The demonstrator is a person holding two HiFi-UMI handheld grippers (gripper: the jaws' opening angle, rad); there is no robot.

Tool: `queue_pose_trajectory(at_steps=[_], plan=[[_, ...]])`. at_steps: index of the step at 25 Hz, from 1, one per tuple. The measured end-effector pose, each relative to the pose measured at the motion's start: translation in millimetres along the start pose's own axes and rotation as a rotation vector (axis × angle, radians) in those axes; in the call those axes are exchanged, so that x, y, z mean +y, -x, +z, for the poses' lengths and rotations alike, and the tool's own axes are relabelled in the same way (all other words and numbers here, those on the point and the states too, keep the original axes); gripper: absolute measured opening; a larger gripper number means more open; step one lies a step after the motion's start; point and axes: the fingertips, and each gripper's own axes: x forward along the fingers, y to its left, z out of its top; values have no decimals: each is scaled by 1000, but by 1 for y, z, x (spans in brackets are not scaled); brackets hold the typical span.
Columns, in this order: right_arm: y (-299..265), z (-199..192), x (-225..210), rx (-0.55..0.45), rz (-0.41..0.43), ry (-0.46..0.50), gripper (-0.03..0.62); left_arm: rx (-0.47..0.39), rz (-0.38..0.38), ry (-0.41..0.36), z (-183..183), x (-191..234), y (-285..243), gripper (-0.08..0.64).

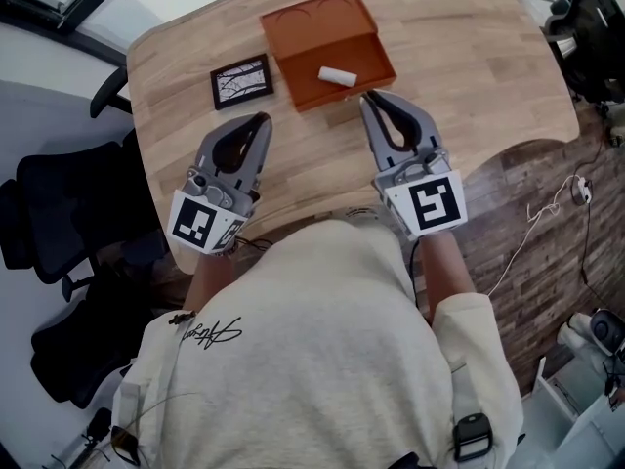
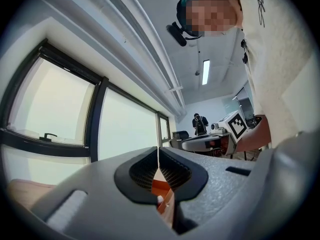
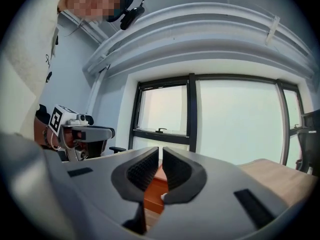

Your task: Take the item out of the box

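Wooden table [image 1: 459, 47], light-grained, filling the far half of the head view. Far of centre, orange-brown box [image 1: 293, 66] lying open: lid folded flat to the far side with two round recesses in it, tray on the near side. White item [image 1: 337, 76], a short cylinder, on its side inside the tray, toward the right. Left of the box, a small black-framed card [image 1: 242, 81], flat on the wood.

Left gripper [image 1: 262, 119] near and left of the box, tips close by the card's near right corner, apart from both. Right gripper [image 1: 369, 96] with tips just beside the tray's near edge; contact not decidable. Both pointing to the far side. Black office chair [image 1: 59, 223] left of the table and white cable [image 1: 547, 213] on the plank floor [image 1: 527, 164] at right: head view only.

Left gripper view: jaws pressed together, pads meeting at the tips, nothing pinched. Below the meeting point, a sliver of the box and a speck of the white item. Beyond, to the right, the right gripper, a standing person [image 2: 200, 124] far off in the room and a ceiling light strip [image 2: 205, 71], the last two outside the head view.

Right gripper view: jaws likewise closed on nothing, box edge and white item low behind them. Large window [image 3: 235, 119] beyond, the left gripper at far left, table top at the right edge.
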Motion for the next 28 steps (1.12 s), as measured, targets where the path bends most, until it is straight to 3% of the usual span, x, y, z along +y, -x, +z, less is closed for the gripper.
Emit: queue_pose_trajectory(at_steps=[18, 28], plan=[[-49, -49, -7, 165, 133, 71, 14, 22, 65, 13, -11, 19, -1, 11], [-71, -73, -7, 206, 192, 94, 32, 27, 93, 27, -16, 25, 1, 11]])
